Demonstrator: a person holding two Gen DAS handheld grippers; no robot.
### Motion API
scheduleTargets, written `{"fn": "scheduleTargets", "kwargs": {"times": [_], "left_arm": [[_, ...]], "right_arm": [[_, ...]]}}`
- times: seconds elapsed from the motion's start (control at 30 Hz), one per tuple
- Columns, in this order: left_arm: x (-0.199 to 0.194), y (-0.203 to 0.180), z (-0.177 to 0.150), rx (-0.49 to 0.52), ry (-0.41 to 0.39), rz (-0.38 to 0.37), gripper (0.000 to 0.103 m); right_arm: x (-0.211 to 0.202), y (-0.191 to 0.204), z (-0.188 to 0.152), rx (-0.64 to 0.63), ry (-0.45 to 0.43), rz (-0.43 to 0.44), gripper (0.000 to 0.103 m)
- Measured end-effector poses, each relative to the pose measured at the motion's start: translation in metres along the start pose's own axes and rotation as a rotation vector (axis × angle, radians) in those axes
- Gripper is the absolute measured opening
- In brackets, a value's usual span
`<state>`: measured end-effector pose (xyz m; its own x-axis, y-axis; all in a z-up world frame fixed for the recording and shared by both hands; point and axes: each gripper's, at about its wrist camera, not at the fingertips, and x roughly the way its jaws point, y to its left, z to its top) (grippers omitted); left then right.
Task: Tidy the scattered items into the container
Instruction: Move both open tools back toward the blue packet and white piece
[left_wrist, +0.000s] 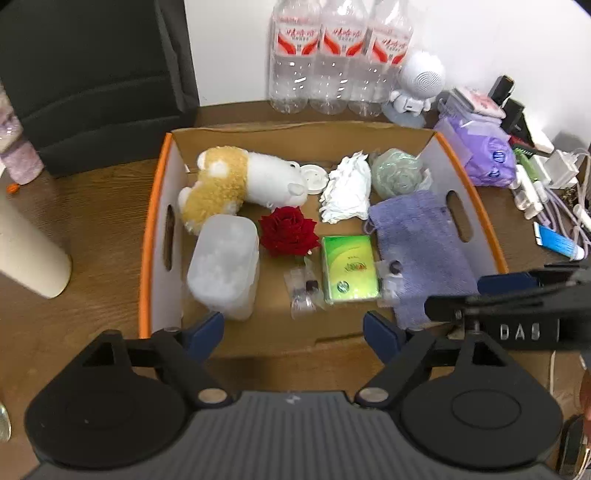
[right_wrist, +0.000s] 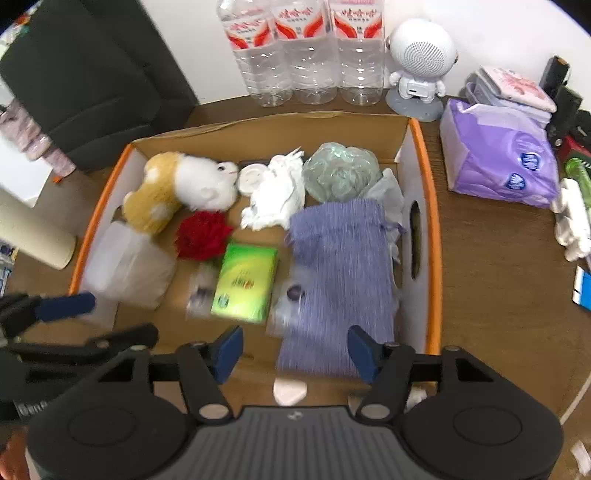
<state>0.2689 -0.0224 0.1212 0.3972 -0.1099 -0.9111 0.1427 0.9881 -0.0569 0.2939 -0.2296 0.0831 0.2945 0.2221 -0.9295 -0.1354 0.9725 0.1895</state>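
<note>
Pouch (right_wrist: 341, 266) lies in box (right_wrist: 430, 206) beyond open right hand-held gripper (right_wrist: 295, 349).

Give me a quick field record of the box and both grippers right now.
container: cardboard box with orange rim, on wooden table
inside: plush toy, red rose, green packet, purple pouch, white tissue, frosted plastic tub
left gripper: open, empty, over near edge
right gripper: open, empty, above pouch end
</note>
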Motion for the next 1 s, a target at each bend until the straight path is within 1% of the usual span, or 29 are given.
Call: {"fn": "scheduleTargets", "kwargs": {"times": [0.07, 0.13, 0.37, 0.43, 0.47, 0.53, 0.6, 0.67, 0.73, 0.87, 0.97, 1.0], "left_arm": [[-0.016, -0.004, -0.007, 0.006, -0.019, 0.009, 0.092], [-0.031, -0.007, -0.014, 0.011, -0.04, 0.025, 0.097], [-0.069, -0.013, -0.041, 0.009, -0.094, 0.072, 0.1], [-0.077, -0.012, -0.051, -0.01, -0.129, 0.089, 0.103], [-0.082, -0.012, -0.06, -0.031, -0.169, 0.115, 0.103], [-0.091, -0.016, -0.085, -0.046, -0.269, 0.164, 0.103], [-0.1, -0.022, -0.125, -0.027, -0.438, 0.172, 0.103], [-0.102, -0.029, -0.164, -0.009, -0.564, 0.186, 0.103], [-0.1, -0.034, -0.195, -0.02, -0.625, 0.184, 0.103], [-0.098, -0.045, -0.271, -0.069, -0.717, 0.136, 0.103], [-0.099, -0.052, -0.329, -0.066, -0.779, 0.121, 0.103], [-0.098, -0.052, -0.343, -0.063, -0.792, 0.123, 0.103]], "right_arm": [[-0.014, 0.005, -0.012, -0.016, -0.014, -0.003, 0.069], [-0.025, 0.008, -0.022, -0.023, -0.027, -0.005, 0.07], [-0.059, 0.016, -0.052, -0.034, -0.077, 0.005, 0.071], [-0.067, 0.017, -0.061, -0.04, -0.101, 0.014, 0.071], [-0.073, 0.017, -0.067, -0.045, -0.128, 0.028, 0.071], [-0.085, 0.014, -0.087, -0.056, -0.211, 0.062, 0.076], [-0.096, 0.014, -0.118, -0.096, -0.335, 0.058, 0.081], [-0.099, 0.013, -0.151, -0.139, -0.439, 0.046, 0.084], [-0.096, 0.009, -0.186, -0.151, -0.517, 0.051, 0.084], [-0.088, 0.002, -0.256, -0.14, -0.655, 0.034, 0.084], [-0.085, 0.001, -0.314, -0.134, -0.724, 0.058, 0.086], [-0.084, 0.001, -0.332, -0.136, -0.743, 0.073, 0.086]]}}
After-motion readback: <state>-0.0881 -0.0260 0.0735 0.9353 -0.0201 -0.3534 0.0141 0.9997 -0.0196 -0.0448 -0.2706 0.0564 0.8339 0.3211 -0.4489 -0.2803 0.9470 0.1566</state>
